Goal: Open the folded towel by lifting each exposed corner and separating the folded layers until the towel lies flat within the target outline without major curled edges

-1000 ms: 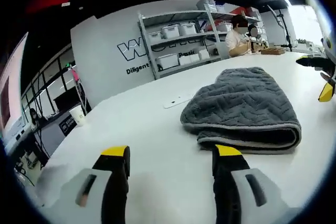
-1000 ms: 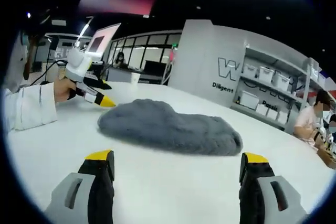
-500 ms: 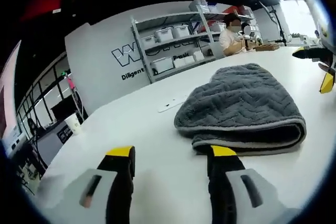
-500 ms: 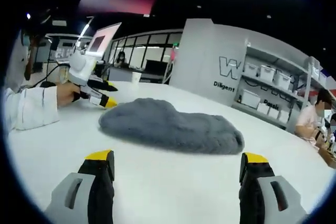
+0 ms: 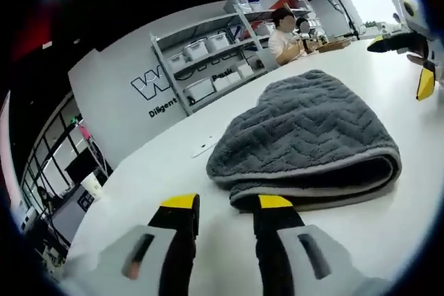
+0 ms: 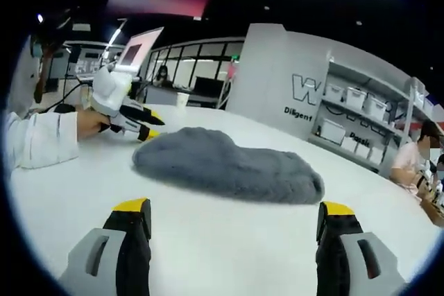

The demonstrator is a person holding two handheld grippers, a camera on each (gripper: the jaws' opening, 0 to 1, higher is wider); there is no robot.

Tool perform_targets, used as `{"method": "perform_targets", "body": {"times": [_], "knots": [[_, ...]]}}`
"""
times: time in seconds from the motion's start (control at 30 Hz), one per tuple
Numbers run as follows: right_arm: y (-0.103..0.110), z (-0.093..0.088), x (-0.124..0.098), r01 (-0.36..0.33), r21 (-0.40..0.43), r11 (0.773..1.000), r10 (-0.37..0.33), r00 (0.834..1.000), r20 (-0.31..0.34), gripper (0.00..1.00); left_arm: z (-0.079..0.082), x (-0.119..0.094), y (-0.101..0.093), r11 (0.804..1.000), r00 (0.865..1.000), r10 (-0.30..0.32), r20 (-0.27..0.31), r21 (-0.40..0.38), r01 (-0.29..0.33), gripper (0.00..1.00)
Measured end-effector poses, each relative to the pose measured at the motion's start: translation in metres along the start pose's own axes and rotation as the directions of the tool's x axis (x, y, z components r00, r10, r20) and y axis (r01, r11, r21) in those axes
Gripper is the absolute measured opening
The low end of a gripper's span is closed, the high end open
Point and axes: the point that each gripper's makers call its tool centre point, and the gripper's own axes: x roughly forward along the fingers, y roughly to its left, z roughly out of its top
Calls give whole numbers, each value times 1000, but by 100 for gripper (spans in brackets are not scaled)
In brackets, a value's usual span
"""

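White table (image 5: 173, 164) all round, big open workroom behind. Near to far:

Left gripper (image 5: 225, 206): jaws low over the table, narrow gap between the yellow tips, nothing held. Right tip sits at the towel's (image 5: 305, 136) folded edge; can't tell if it touches.

Right gripper (image 6: 236, 207): jaws spread wide, empty, hovering over bare table, towel just ahead.

Towel, grey with zigzag weave, lies folded mid-table between the two grippers; layers stacked, pale hem showing along the near edge in the left gripper view. From the right gripper view it's a low grey mound, with the left gripper at its far left end, held by a hand (image 6: 89, 121) in a white sleeve (image 6: 38, 140).

Small flat white item (image 5: 206, 146) on the table past the towel.

Beyond: grey wall (image 5: 111, 102) with lettering, shelving (image 5: 208, 60) with white bins, a seated person (image 5: 281, 38) at the table's far end
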Motion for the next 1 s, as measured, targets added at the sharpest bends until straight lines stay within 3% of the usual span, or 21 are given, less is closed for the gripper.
{"method": "perform_targets", "body": {"times": [0.23, 0.3, 0.43, 0.7, 1.0], "knots": [[1, 1, 0, -1, -4, 1000, 1, 1000, -1, 99, 2, 2, -17, 995, 999, -50, -4, 85, 50, 8], [0, 1, -1, -1, -2, 1000, 1, 1000, 1, 99, 2, 4, -13, 988, 1000, -21, -15, 155, 23, 7], [-1, 2, -2, 2, 1, 1000, -2, 1000, 4, 99, 0, 4, -15, 979, 999, -6, -36, 201, 13, 2], [-1, 2, -2, 0, 0, 1000, 0, 1000, 2, 99, 0, 1, -15, 982, 999, -20, -40, 189, 27, 2], [-3, 3, -3, 1, 6, 1000, -1, 1000, 2, 99, 6, -4, -29, 984, 995, -84, -48, 156, 90, 1]]}}
